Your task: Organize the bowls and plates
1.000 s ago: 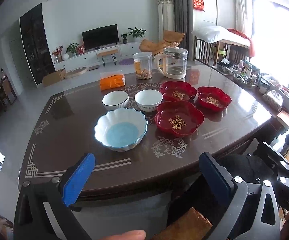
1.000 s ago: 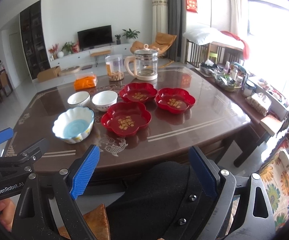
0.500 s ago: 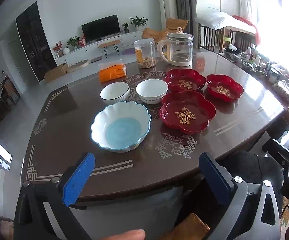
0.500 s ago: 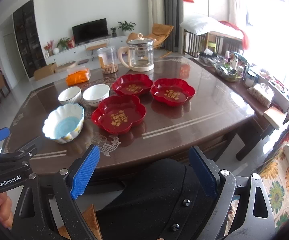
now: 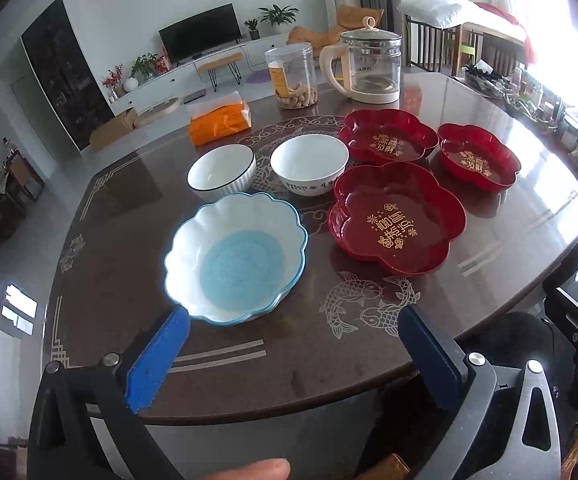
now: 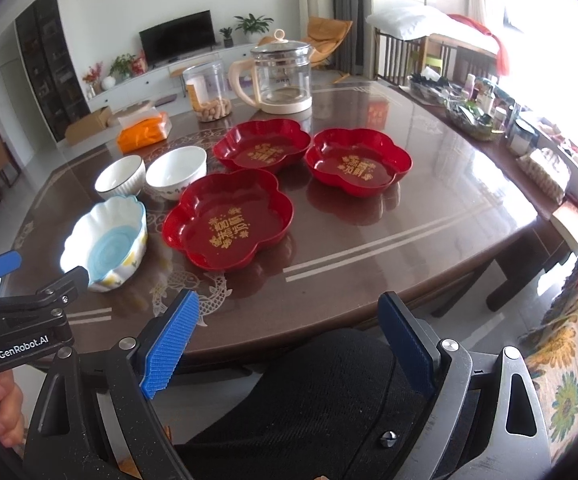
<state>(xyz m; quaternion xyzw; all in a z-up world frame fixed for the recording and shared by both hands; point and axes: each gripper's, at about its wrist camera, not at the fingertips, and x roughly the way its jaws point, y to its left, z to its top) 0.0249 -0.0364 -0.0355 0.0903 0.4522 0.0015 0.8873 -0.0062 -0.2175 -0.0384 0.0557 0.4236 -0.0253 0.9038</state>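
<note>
We read "GenRobot.AI" in white on the left gripper (image 6: 21, 320), left of our right fingers (image 6: 169, 344). Ahead of them, three red plates (image 6: 229, 220) carry gold Chinese characters we cannot make out.

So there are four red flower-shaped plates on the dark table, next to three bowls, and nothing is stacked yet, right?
Not quite: there are three red flower-shaped plates, not four, as the right wrist view shows. The rest holds: three bowls sit beside them on the dark table, nothing stacked.
</note>
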